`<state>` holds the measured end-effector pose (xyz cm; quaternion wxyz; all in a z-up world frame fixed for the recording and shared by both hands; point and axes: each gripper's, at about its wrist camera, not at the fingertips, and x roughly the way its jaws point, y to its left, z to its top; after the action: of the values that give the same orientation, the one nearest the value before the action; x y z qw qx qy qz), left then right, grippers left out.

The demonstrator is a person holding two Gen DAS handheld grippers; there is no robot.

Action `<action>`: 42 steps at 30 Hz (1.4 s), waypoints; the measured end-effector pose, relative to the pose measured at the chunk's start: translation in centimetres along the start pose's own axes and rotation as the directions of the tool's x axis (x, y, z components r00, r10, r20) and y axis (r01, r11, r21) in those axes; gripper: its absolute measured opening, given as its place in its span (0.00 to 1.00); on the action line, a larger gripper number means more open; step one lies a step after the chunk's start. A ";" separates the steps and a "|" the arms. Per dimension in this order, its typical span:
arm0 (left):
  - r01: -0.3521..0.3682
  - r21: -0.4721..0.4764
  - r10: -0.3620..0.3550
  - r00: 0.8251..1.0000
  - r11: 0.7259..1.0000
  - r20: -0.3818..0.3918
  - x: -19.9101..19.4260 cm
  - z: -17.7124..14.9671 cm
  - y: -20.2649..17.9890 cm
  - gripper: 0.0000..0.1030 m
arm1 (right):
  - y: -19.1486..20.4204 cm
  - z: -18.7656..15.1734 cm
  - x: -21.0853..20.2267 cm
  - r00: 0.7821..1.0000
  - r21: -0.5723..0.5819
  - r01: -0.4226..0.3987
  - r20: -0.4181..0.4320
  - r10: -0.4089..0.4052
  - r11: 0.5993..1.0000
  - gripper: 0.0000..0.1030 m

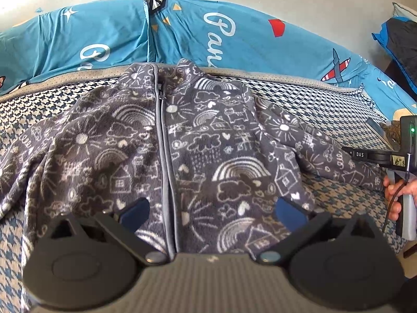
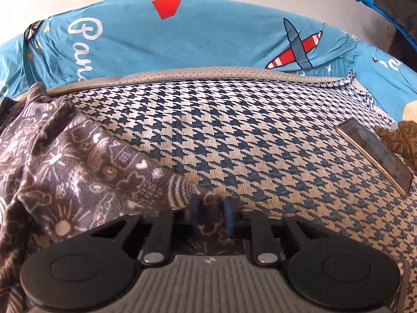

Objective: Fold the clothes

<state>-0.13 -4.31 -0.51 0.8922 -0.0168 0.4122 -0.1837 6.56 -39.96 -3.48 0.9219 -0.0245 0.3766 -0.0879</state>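
Observation:
A grey fleece zip jacket [image 1: 198, 140] with white doodle print lies face up and spread on the houndstooth bed cover [image 1: 338, 203], collar toward the far side. My left gripper [image 1: 212, 212] is open and empty, hovering over the jacket's lower hem by the zip. My right gripper [image 2: 211, 217] is shut on the cuff of the jacket's right sleeve [image 2: 104, 172], low over the cover; it also shows in the left wrist view [image 1: 375, 156] at the sleeve's end.
A blue printed quilt [image 1: 234, 36] is bunched along the far side against the wall. A phone [image 2: 375, 154] lies on the cover [image 2: 260, 135] at the right, beside a brown patterned cloth [image 2: 401, 138].

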 end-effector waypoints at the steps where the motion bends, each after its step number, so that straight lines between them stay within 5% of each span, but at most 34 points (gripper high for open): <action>1: 0.000 -0.001 0.000 1.000 1.000 -0.002 0.0 0.0 0.0 1.00 | -0.1 0.0 0.0 1.000 0.004 0.000 0.002 0.000 1.000 0.05; 12: 0.005 -0.007 -0.005 1.000 1.000 -0.010 0.6 0.2 -0.2 1.00 | -1.2 1.2 -0.1 0.997 0.109 0.053 0.058 -0.059 0.993 0.01; 22: -0.013 -0.023 0.013 1.000 1.000 -0.013 0.8 0.3 0.3 1.00 | -1.7 1.6 2.2 0.990 0.159 0.132 0.024 -0.138 0.978 0.00; 31: -0.040 -0.036 0.040 0.999 0.999 -0.023 1.0 0.3 0.8 1.00 | -2.3 2.3 -0.8 0.998 0.283 0.051 0.029 -0.062 0.958 0.09; 42: -0.065 -0.036 0.064 0.997 0.997 -0.034 1.0 0.1 1.3 1.00 | 1.3 0.5 -3.4 0.997 0.167 -0.040 -0.065 0.052 0.985 0.21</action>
<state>0.87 -3.48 -1.40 0.8902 -0.0171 0.4306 -0.1475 4.68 -38.10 -0.92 0.9089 0.0639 0.4003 -0.0985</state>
